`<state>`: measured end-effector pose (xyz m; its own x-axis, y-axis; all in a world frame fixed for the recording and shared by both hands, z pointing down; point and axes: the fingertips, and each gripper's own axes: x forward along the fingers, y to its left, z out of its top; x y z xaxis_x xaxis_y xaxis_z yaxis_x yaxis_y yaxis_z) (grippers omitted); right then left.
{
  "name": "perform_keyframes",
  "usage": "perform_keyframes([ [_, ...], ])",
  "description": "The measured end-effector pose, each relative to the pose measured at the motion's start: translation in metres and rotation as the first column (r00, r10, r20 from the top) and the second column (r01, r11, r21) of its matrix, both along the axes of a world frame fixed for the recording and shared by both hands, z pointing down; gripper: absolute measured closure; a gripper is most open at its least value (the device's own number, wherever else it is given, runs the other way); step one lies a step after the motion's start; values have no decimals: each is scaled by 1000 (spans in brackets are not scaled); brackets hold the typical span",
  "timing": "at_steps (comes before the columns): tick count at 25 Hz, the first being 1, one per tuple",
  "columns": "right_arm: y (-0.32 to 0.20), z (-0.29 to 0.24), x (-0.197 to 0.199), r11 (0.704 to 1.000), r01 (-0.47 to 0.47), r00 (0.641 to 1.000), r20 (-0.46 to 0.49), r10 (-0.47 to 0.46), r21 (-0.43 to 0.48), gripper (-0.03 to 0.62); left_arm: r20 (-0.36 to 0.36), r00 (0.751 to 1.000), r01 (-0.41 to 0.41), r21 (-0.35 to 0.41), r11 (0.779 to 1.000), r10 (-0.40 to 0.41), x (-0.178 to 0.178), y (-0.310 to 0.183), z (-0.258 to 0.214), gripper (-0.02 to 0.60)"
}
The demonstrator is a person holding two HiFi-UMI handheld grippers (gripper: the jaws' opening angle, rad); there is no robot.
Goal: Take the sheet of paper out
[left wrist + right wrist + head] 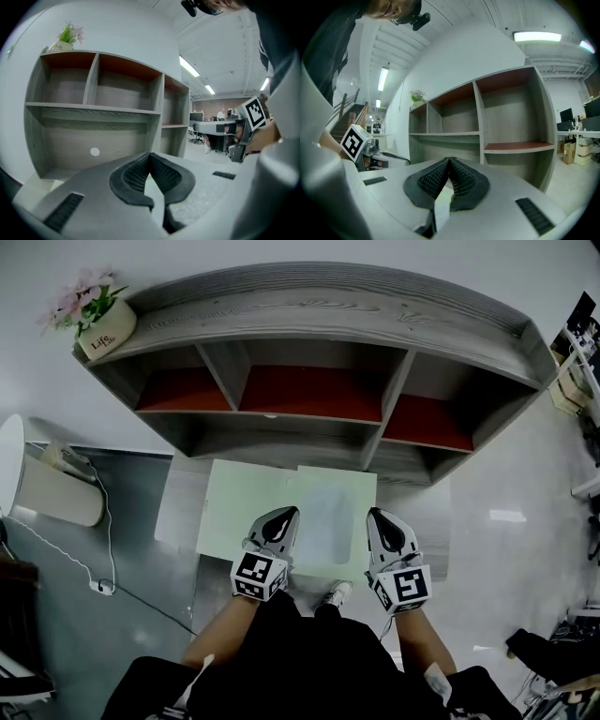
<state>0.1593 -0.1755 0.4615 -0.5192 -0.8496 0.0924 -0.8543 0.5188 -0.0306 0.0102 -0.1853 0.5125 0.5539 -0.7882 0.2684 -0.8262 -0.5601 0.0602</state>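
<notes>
Grey shelf (309,324) with red-backed bays ahead, flower pot (105,329) on its top left corner. Left gripper (284,514) and right gripper (377,516) each clamp shut on a pale green sheet (244,502), held flat before the shelf

The pale green sheet of paper (246,507) is held flat just on the near side of the shelf (309,310). Its near edge is pinched by the left gripper (284,515) and the right gripper (377,517).

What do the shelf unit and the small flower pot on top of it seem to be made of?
Shelf unit: probably laminated board, matt grey with wood grain streaks, reddish compartment floors. Flower pot: seemingly glazed ceramic, smooth cream with lettering; could be plastic.
</notes>
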Motion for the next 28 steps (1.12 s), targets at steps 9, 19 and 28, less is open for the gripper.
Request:
perform_keyframes([
  [9, -18, 32, -10, 997, 31, 998, -44, -34, -65, 577, -11, 999, 31, -117, 993, -33, -14, -16, 46, 575],
  [19, -33, 69, -15, 989, 2, 999, -53, -10, -145, 577, -50, 998, 24, -296, 955, -40, -22, -33, 105, 575],
  [28, -37, 92, -10, 980, -5, 999, -52, -5, -199, 577, -113, 992, -20, -541, 841, -49, -11, -30, 171, 438],
])
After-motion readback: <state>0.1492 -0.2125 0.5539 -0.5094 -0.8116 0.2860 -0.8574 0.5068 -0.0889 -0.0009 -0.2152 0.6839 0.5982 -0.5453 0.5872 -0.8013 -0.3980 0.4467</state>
